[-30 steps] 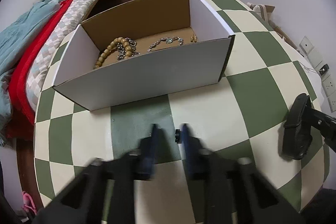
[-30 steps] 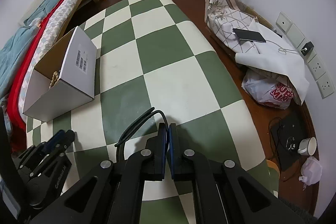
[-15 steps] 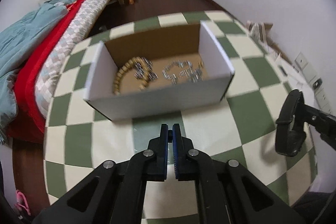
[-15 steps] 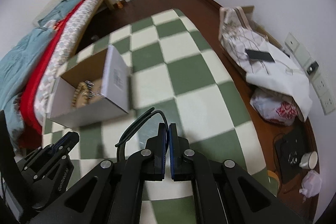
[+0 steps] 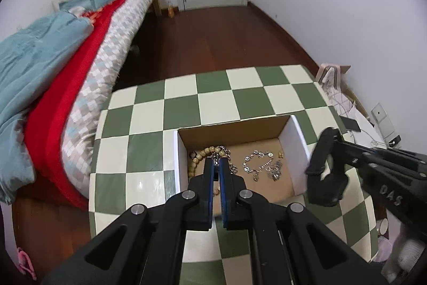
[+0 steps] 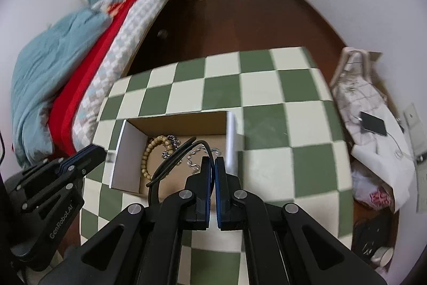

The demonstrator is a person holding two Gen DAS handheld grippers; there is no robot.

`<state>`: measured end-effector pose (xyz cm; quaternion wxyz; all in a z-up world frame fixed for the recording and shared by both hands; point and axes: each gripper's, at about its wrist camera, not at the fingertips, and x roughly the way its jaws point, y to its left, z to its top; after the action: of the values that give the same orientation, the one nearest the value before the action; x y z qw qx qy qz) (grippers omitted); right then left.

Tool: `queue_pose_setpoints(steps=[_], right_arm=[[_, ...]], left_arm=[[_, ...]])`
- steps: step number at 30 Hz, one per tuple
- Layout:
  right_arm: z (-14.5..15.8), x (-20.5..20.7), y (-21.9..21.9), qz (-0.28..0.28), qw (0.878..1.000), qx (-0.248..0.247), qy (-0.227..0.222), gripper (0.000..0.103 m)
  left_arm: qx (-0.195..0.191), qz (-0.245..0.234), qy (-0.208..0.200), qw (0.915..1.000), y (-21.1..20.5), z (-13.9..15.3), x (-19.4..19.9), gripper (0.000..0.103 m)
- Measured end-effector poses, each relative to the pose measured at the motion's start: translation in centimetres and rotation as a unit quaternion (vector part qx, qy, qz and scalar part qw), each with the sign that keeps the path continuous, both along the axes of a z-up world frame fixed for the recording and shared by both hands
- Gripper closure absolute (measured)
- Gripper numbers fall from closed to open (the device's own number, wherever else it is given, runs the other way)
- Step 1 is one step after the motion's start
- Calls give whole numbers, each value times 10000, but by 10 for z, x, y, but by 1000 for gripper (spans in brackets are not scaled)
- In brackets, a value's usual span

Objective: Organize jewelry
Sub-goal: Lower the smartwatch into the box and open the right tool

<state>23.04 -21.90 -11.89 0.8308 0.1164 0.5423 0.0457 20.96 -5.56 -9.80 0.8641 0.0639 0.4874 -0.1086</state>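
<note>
Bedroom interior: a green-and-cream checkered table (image 5: 149, 124) beside a bed (image 5: 80, 66). An open cardboard box (image 5: 299, 148) on the table holds the jewelry: a wooden bead bracelet (image 6: 146, 159) at its left, silver chains (image 5: 257, 164) toward its right. No pieces appear loose on the table, so gathering seems complete. Left gripper (image 5: 216, 167) and right gripper (image 6: 213, 164) hang above the box, fingers together, carrying nothing.

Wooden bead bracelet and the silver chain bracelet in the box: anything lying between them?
Left wrist view: between the wooden bead bracelet and the silver chain bracelet lies a darker metal chain, partly hidden by the left tool; then bare cardboard box floor.
</note>
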Motion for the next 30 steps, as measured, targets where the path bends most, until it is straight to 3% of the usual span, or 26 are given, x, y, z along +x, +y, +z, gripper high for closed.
queue_pose_setpoints(steps=[4,9,10,12,13,14,15,17,18,19,20,22,24,30], right_arm=[[-17,26,10,237,9993,-121,270,100],[-36,45,14,387,9975,-20,593,96],[-37,46,13,359,9973,43,637,90],[-37,47,12,304,9975,47,632,59],[-35,47,10,254,9978,23,604,36],[-32,46,9,224,9982,-2,558,29],[-30,44,9,210,9984,-40,526,29],[-25,41,10,177,9985,-163,493,29],[-23,37,11,153,9983,-315,473,28],[-22,35,13,149,9978,-436,474,19],[-22,31,15,147,9972,-557,486,8],[-24,23,18,93,9955,-776,534,1],[-29,14,21,54,9935,-969,595,1],[-39,-9,25,-103,9917,-1072,705,0]], left_arm=[[-131,31,488,9987,6,-16,28,101],[-236,249,764,9965,13,-28,42,96],[-232,315,762,9963,15,-29,44,96],[-207,405,698,9965,20,-27,45,96],[-169,427,651,9968,21,-26,45,96],[-130,448,619,9970,23,-25,46,95],[-78,483,565,9972,25,-24,46,89],[-40,572,452,9973,30,-20,44,57],[-6,667,338,9972,34,-16,41,26],[46,739,238,9970,37,-14,39,8],[82,773,174,9968,39,-13,38,6],[207,840,90,9962,43,-11,33,4],[322,885,75,9955,45,-13,28,0],[373,971,-16,9946,52,-15,6,0]])
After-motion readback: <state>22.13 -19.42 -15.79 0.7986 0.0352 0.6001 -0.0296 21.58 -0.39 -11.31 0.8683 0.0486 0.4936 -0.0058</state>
